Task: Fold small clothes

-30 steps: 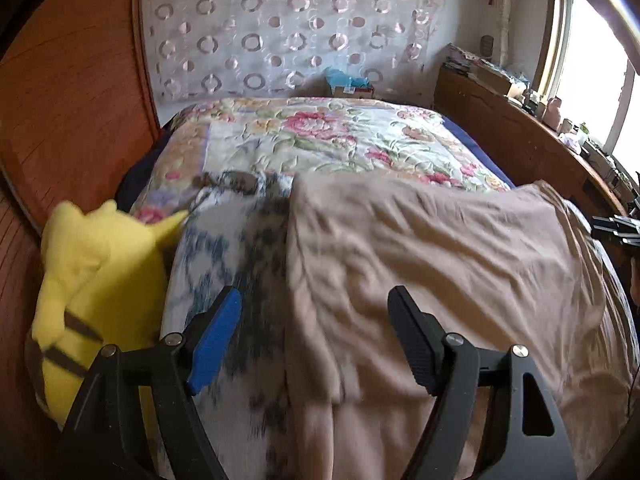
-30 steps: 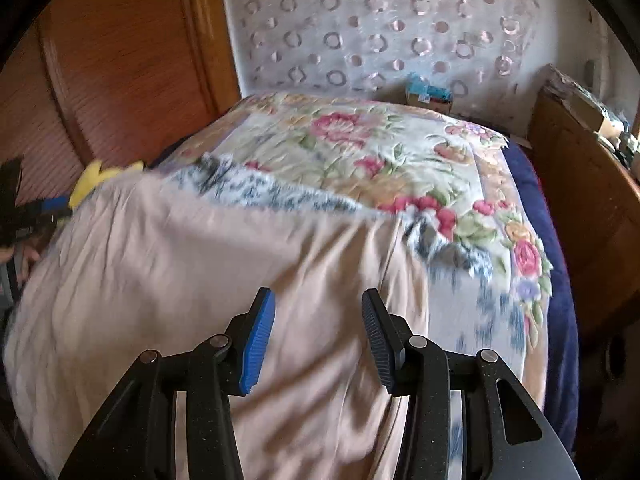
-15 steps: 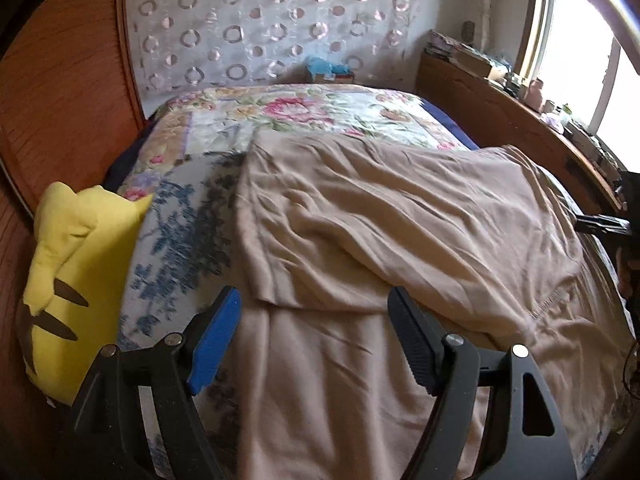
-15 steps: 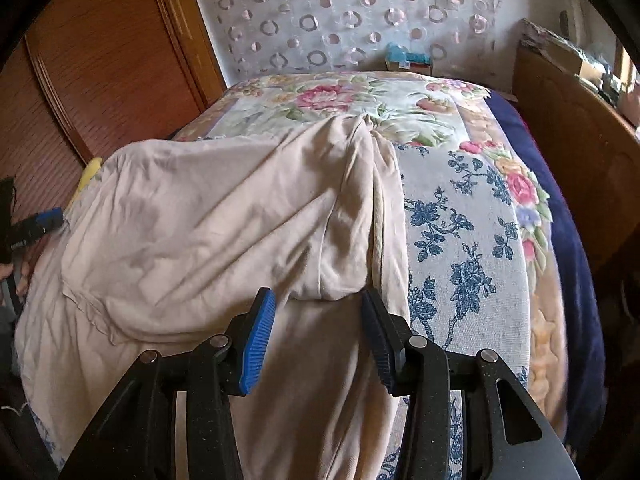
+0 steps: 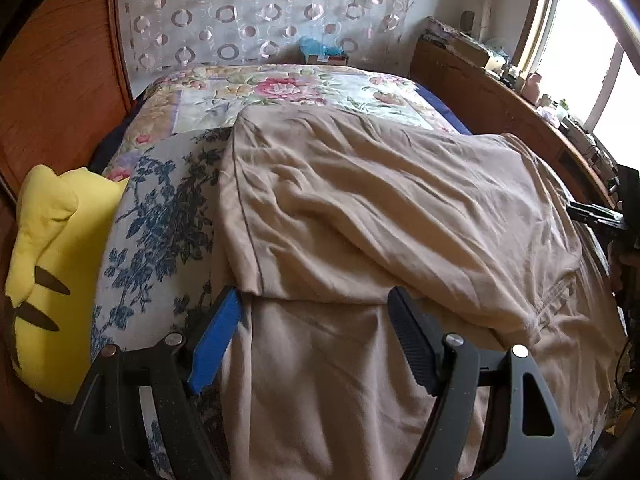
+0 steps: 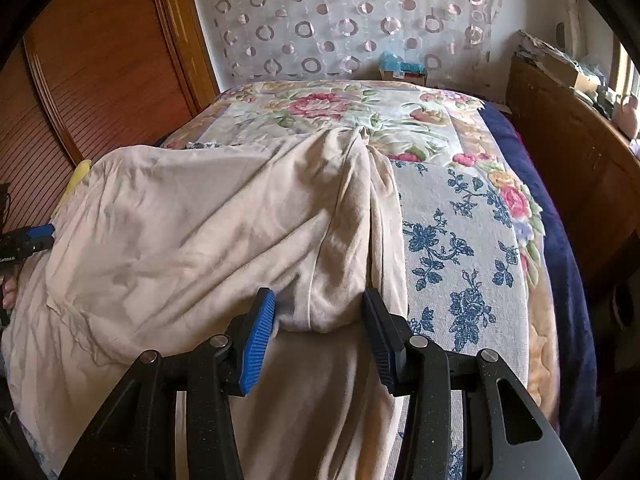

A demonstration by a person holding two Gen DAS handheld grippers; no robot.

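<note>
A beige garment (image 5: 380, 208) lies spread on the bed, its far part folded back over the near part. The fold's near edge runs just ahead of my left gripper (image 5: 314, 300), which hovers open and wide over the lower layer near the garment's left side. In the right wrist view the same garment (image 6: 200, 232) ends in a rounded folded corner. That corner lies between the fingertips of my right gripper (image 6: 318, 300), which is open at about half width, and the pads do not visibly press on it. Each view catches the other gripper at its edge.
The bed has a floral quilt (image 5: 160, 220) with blue flowers at the near end (image 6: 452, 240). A yellow plush toy (image 5: 44, 260) leans at the bed's left side against a wooden door (image 6: 100, 80). A cluttered wooden ledge (image 5: 500, 92) runs along the right under a window. A blue box (image 5: 320, 50) stands at the head.
A second ago the beige cloth was blurred and in motion; now it rests flat with its upper layer folded toward me. Both grippers sank a little toward the fold edge. Jaw widths look unchanged.
</note>
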